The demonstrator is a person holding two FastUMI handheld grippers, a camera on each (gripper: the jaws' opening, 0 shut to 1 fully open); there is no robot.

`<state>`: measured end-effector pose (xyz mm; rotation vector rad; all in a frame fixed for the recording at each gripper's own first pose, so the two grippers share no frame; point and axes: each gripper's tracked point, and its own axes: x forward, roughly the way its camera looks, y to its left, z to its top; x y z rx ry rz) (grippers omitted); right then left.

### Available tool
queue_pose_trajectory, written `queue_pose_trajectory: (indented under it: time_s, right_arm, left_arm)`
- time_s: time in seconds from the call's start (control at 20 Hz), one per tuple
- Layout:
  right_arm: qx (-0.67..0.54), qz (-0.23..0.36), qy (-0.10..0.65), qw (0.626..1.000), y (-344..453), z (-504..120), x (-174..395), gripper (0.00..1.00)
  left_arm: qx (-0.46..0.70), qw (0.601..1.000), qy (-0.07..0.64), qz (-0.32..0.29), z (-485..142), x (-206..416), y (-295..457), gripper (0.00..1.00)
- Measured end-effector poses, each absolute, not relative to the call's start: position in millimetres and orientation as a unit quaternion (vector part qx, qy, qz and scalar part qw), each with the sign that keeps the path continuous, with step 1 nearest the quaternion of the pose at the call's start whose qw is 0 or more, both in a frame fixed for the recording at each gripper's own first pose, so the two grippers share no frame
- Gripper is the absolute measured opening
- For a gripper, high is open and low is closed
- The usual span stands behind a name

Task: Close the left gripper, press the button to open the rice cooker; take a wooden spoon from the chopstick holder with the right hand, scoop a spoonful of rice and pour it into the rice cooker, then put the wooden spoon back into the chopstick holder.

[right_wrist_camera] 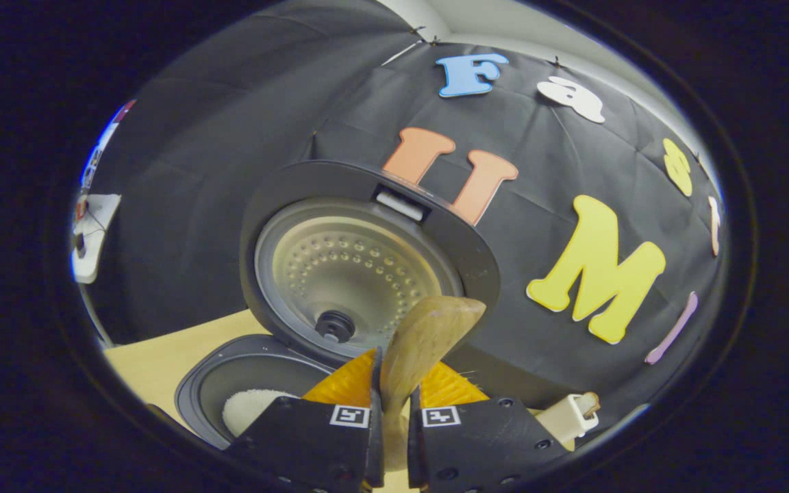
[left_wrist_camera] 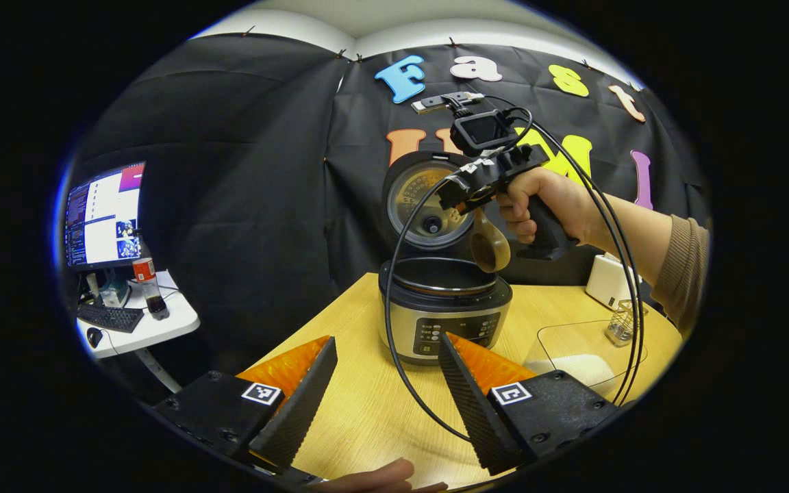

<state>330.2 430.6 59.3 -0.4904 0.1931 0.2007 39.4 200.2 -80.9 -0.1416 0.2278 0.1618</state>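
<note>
- Rice cooker (left_wrist_camera: 444, 308): stands on the wooden bench (left_wrist_camera: 367, 404), lid (left_wrist_camera: 429, 202) raised upright behind the open pot; control panel faces the left gripper view.
- Inner pot (right_wrist_camera: 251, 397): the right gripper view looks down into it and shows a white heap of rice (right_wrist_camera: 252, 409) at the bottom.
- Lid underside (right_wrist_camera: 346, 274): a dimpled metal plate with a dark knob at its centre, seen close in the right gripper view.
- Wooden spoon (left_wrist_camera: 490, 248): above the pot's right rim, bowl hanging downward; in the right gripper view its handle runs up between the fingers and its bowl (right_wrist_camera: 429, 335) stands in front of the lid.
- Right gripper (left_wrist_camera: 464, 195): held by a hand (left_wrist_camera: 548, 205) above the cooker, fingers pressed narrowly on the spoon handle from both sides; a black cable (left_wrist_camera: 394, 315) loops down from it in front of the cooker.
- Left gripper (left_wrist_camera: 386, 397): low over the bench in front of the cooker, fingers spread wide with nothing between them.
- Glass tray (left_wrist_camera: 590, 349): right of the cooker on the bench, a white mound of rice inside.
- Chopstick holder (left_wrist_camera: 620, 325): small wire basket at the tray's far edge.
- White box (left_wrist_camera: 607, 282): behind the holder.
- Side table (left_wrist_camera: 141, 329): at far left, carrying a monitor (left_wrist_camera: 103, 216), keyboard, mouse and a bottle (left_wrist_camera: 146, 277).
</note>
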Motion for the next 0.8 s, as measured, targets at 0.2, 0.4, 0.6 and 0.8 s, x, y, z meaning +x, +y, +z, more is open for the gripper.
queue_pose_trajectory:
  time_s: [0.2,0.4,0.6,0.8]
  right_arm:
    - [-0.245,0.097,0.096,0.960,412,60,328,0.13]
    - [-0.211,0.076,0.096,0.970,364,74,321,0.13]
    - [-0.178,0.048,0.103,0.977,298,82,312,0.13]
    - [-0.162,0.011,0.094,0.982,221,92,294,0.14]
  left_arm:
    - [-0.068,0.989,0.108,0.072,-81,41,199,0.95]
    - [-0.058,0.991,0.105,0.066,-76,43,183,0.95]
    - [-0.044,0.993,0.092,0.057,-65,42,165,0.95]
    - [-0.045,0.994,0.074,0.059,-52,38,157,0.95]
